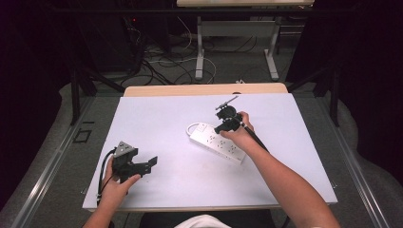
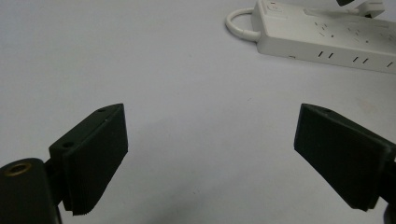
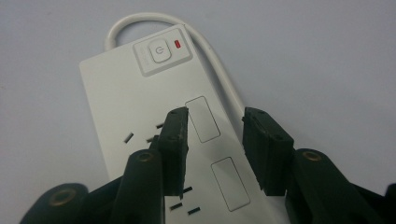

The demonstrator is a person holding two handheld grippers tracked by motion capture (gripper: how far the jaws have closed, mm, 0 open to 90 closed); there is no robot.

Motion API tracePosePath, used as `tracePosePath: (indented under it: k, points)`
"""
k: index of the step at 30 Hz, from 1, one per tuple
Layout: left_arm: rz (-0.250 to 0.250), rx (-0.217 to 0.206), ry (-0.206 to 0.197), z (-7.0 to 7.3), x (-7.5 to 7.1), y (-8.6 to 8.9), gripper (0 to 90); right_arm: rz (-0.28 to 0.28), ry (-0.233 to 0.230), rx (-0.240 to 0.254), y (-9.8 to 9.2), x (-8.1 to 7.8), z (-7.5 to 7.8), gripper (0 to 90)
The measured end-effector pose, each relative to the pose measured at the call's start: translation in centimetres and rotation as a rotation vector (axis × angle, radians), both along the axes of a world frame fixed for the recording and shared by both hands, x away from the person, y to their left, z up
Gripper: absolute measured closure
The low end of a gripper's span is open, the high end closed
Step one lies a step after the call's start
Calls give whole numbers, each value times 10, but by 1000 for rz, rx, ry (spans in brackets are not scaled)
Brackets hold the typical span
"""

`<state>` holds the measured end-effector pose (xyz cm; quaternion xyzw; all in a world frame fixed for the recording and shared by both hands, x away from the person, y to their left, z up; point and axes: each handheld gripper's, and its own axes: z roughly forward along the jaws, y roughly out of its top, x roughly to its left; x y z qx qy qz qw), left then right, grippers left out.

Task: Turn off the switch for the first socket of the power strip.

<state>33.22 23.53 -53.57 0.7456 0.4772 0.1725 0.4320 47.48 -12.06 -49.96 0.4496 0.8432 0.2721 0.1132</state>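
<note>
Fingers [image 3: 175, 140] parted over power strip [image 3: 135, 93], cord [image 3: 219, 79] beside

White table top [image 1: 157, 118], floor cables [image 1: 166, 61]

A long white plastic power strip [image 1: 217, 141] lies flat and diagonal on the pale table sheet, its white cord [image 3: 140, 21] looped at the switch end.

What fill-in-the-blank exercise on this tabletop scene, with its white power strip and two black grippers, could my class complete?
1. The white plastic power strip lies on a pale ___ table sheet.
2. The right gripper hovers over the strip with its jaws ___.
3. The light beside the strip's power button is ___.
4. The left gripper holds ___.

Missing words: lilac; open; red; nothing
</note>
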Motion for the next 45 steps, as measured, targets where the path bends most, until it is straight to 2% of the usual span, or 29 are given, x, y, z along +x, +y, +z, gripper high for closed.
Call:
tracePosePath:
  k: [4, 5, 6, 9, 10, 11, 14, 16, 18, 19, 21, 24, 25, 26, 30, 33, 36, 44, 45]
  points:
    - [-1, 1, 3, 0, 0, 0, 97, -3, 0, -2, 0, -2, 2, 551]
    - [-1, 1, 3, 0, 0, 0, 96, -9, -18, 8, 0, -2, 2, 532]
    - [2, -1, -2, 0, 0, 0, 96, -5, -17, -7, -1, -3, 3, 524]
    - [3, -1, -3, 0, 0, 0, 97, -7, -21, 0, -2, -5, 6, 496]
    - [7, -3, -6, 0, 0, 0, 97, 0, -43, 8, -2, -5, 6, 485]
    - [6, -3, -8, 0, 0, 0, 97, -5, -29, 7, -2, -6, 7, 470]
    - [7, -3, -8, 0, 0, 0, 97, -1, -44, 26, -3, -8, 8, 440]
    - [7, -4, -7, 0, 0, 0, 97, 0, -43, 0, -4, -10, 11, 420]
    - [7, -3, -8, 0, 0, 0, 97, 3, -51, 0, -5, -12, 13, 415]
    - [7, -3, -8, 0, 0, 0, 97, 1, -58, 22, -4, -12, 12, 412]
    - [0, 1, 1, 0, 0, 0, 97, 0, -51, 5, -5, -14, 16, 408]
    - [7, -3, -8, 0, 0, 0, 97, 4, -54, 14, -7, -17, 18, 401]
    - [-1, 1, 2, 1, 0, 0, 97, 15, -58, 12, -7, -18, 18, 398]
    - [7, -3, -8, 0, 0, 0, 97, 25, -58, 9, -8, -18, 19, 391]
    - [8, -3, -8, 0, 0, 0, 97, 19, -70, 21, -10, -23, 21, 352]
    - [8, -3, -8, 0, 0, 0, 97, 12, -68, 8, -12, -26, 24, 315]
    - [9, -3, -8, 0, 0, 0, 97, 19, -88, 19, -15, -29, 25, 292]
    - [2, 1, 1, 1, 0, 0, 98, 16, -87, 19, -24, -37, 32, 190]
    - [9, -3, -8, 0, 0, 0, 97, 15, -85, 23, -24, -38, 31, 176]
